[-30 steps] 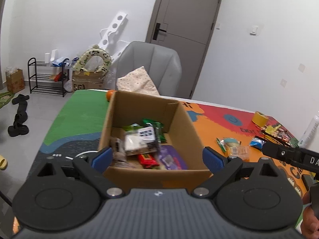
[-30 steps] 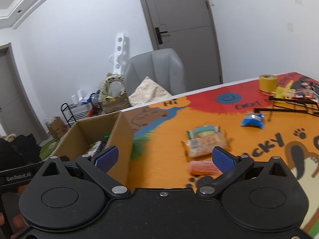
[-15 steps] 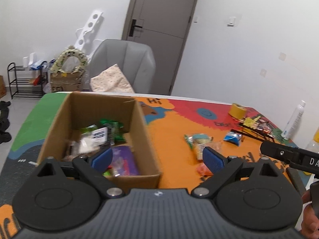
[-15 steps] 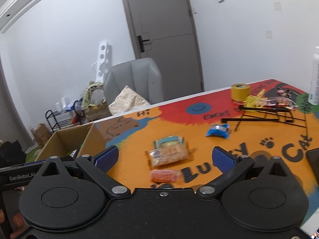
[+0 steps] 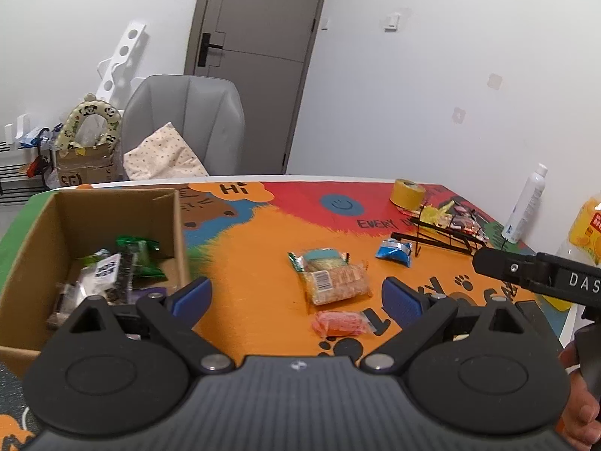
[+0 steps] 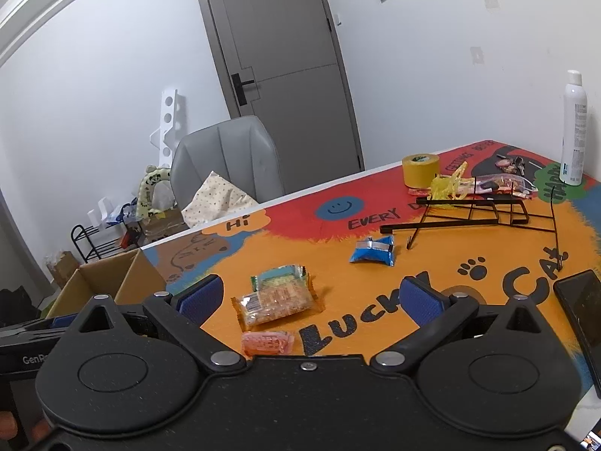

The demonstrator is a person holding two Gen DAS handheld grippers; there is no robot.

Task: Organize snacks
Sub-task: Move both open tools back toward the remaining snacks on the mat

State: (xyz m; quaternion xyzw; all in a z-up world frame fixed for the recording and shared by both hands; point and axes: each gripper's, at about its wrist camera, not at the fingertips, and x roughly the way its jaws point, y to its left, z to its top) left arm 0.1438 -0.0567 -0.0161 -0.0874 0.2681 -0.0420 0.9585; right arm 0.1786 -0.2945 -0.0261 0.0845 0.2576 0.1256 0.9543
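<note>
A cardboard box point(image 5: 176, 225) at the left of the table holds several snack packs point(image 5: 112, 270); its corner also shows in the right wrist view point(image 6: 124, 278). On the orange mat lie a clear cracker pack point(image 5: 334, 282) point(image 6: 278, 300), a green-edged pack point(image 5: 319, 257) behind it, a small orange-red pack point(image 5: 338, 323) point(image 6: 266, 341) and a blue pack point(image 5: 394, 251) point(image 6: 373, 250). My left gripper point(image 5: 296, 298) is open and empty, above the mat just short of the orange-red pack. My right gripper point(image 6: 310, 298) is open and empty, above the cracker pack.
A black wire rack point(image 6: 484, 212) lies at the right with yellow and red wrappers point(image 6: 450, 186) by it. A yellow tape roll point(image 6: 420, 169), a white spray bottle point(image 6: 573, 135), a black phone point(image 6: 580, 308) and a grey chair point(image 5: 184, 127) beyond the far edge.
Both grippers have swung right, from the box toward the loose packs on the orange mat. Both stay open and empty.
</note>
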